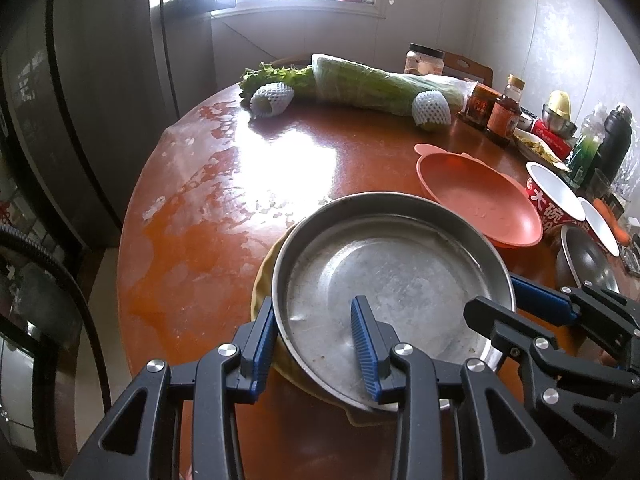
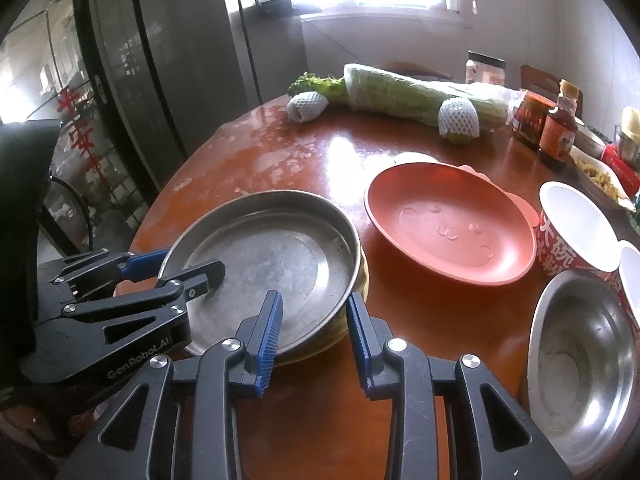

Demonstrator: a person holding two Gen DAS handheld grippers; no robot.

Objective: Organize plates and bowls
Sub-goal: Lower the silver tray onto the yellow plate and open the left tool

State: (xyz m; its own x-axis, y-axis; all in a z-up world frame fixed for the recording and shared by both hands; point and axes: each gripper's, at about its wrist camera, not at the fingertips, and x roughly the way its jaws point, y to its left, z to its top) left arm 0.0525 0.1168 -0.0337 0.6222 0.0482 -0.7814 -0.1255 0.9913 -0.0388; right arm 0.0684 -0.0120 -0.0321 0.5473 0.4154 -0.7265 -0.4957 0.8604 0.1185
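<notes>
Steel pan (image 1: 394,276), round and scuffed, rim pinched by left gripper (image 1: 316,344) and right gripper (image 2: 314,338); dimpled steel bowl (image 2: 582,364) fully shown only in right view.

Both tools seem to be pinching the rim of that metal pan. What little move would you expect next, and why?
Probably a small, level lift with both together. The left tool and right tool each straddle the steel pan's rim on opposite sides, and it sits on a yellowish dish. Where it should go is unclear; the pink plate and steel bowl lie nearby.
</notes>
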